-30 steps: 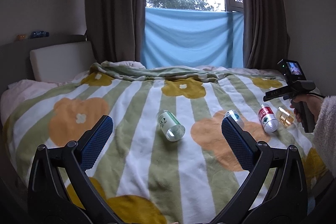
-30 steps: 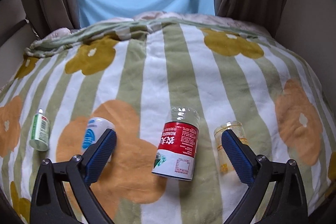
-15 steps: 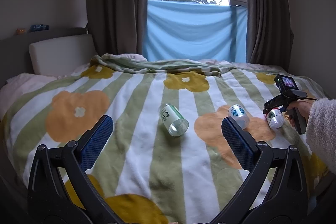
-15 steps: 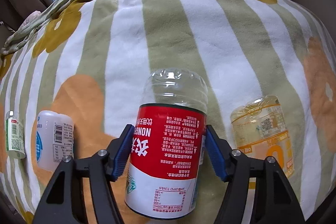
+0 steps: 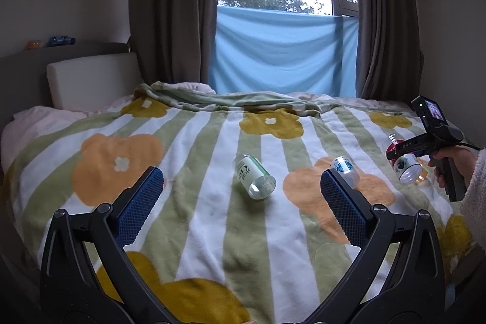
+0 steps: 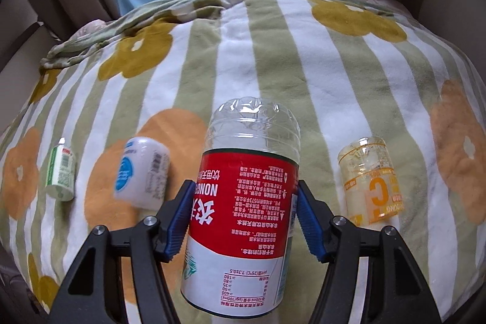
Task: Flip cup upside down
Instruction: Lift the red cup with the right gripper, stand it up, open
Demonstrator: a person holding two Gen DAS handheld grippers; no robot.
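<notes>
My right gripper (image 6: pixel 245 190) is shut on a red-labelled clear plastic cup (image 6: pixel 243 202), one blue pad on each side of the label. The cup's closed ridged end points away from me. In the left wrist view the same red cup (image 5: pixel 405 166) hangs tilted in that gripper (image 5: pixel 395 154) just above the blanket, its open end facing the camera. My left gripper (image 5: pixel 241 176) stands open over the bed with nothing between its fingers. A green-labelled cup (image 5: pixel 254 181) lies on its side beyond them.
Also lying on the striped flower blanket (image 6: pixel 273 50) are the green cup (image 6: pixel 60 172), a white and blue cup (image 6: pixel 142 172) and a yellow cup (image 6: pixel 370 178). A person's hand and fluffy sleeve (image 5: pixel 477 190) hold the right gripper. Curtains and a window stand behind the bed.
My right gripper came down around the red cup, shut on it, and has tipped up with the cup in its hold. The left gripper stays open and almost still.
</notes>
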